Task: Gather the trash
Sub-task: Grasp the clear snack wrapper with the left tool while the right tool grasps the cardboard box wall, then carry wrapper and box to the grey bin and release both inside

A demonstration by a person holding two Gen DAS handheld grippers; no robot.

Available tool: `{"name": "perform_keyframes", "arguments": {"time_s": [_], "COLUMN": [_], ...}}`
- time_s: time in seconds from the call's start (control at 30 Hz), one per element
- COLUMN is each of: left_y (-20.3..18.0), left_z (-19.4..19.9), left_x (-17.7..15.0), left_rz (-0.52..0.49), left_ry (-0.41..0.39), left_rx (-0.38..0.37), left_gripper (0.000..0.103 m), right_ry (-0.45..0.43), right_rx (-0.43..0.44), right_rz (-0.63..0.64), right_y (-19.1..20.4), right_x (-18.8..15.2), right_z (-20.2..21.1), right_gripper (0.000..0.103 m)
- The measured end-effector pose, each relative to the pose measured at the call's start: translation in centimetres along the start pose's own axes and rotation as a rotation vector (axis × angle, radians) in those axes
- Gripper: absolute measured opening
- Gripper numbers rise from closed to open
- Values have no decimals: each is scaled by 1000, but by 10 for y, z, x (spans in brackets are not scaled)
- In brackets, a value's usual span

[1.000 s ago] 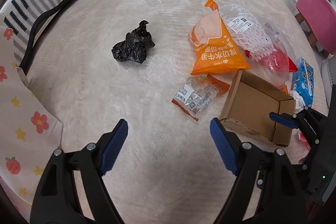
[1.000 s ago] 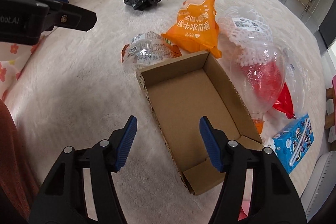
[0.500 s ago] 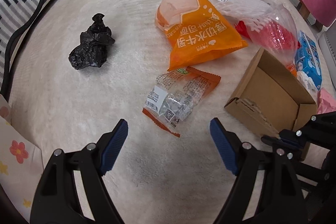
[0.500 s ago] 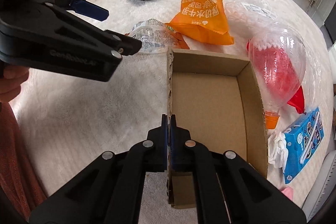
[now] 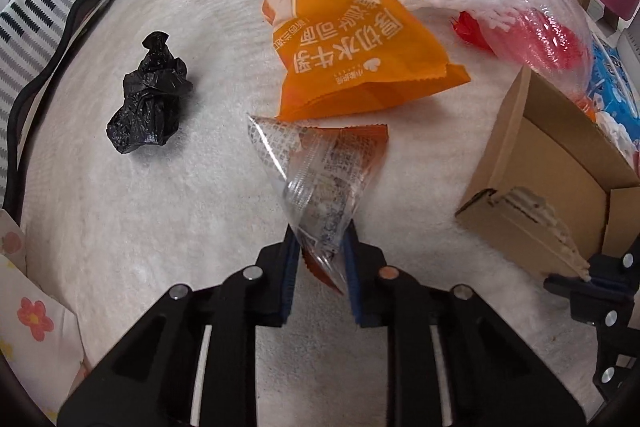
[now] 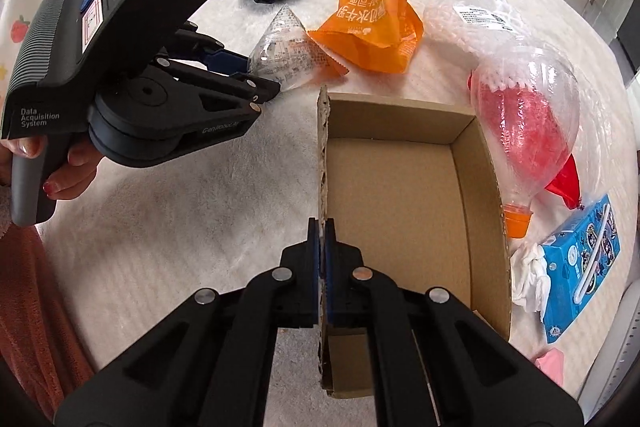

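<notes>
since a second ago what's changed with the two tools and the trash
The left tool came forward from open and shut on the clear snack wrapper, lifting its end off the rug. The right tool shut on the cardboard box wall half a second earlier and still holds it. The orange bag and black bag stayed put.

Orange bag [image 5: 352,39], black bag [image 5: 150,95], brown box [image 6: 400,195].

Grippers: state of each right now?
Left gripper: closed on the clear snack wrapper.
Right gripper: closed on the cardboard box wall.
</notes>
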State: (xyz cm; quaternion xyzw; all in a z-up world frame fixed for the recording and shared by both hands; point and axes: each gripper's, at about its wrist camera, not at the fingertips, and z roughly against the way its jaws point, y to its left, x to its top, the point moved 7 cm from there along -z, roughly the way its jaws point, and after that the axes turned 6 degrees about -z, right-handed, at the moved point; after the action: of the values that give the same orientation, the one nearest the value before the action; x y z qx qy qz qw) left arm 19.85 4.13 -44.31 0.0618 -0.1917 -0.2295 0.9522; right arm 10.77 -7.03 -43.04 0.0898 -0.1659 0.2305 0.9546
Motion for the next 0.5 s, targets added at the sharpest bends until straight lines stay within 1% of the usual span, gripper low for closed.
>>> {"name": "perform_keyframes", "arguments": {"time_s": [0.3, 0.5], "left_y": [11, 13], "left_z": [33, 72], "left_x": [-6, -17], "left_rz": [26, 44], "left_ry": [-35, -61], "left_rx": [10, 12], "left_gripper": [21, 21], "right_ry": [-28, -72], "right_rx": [2, 2], "right_rz": [-1, -2], "right_y": [4, 12], "right_x": [3, 0], "right_z": [17, 49], "right_gripper": [1, 1]}}
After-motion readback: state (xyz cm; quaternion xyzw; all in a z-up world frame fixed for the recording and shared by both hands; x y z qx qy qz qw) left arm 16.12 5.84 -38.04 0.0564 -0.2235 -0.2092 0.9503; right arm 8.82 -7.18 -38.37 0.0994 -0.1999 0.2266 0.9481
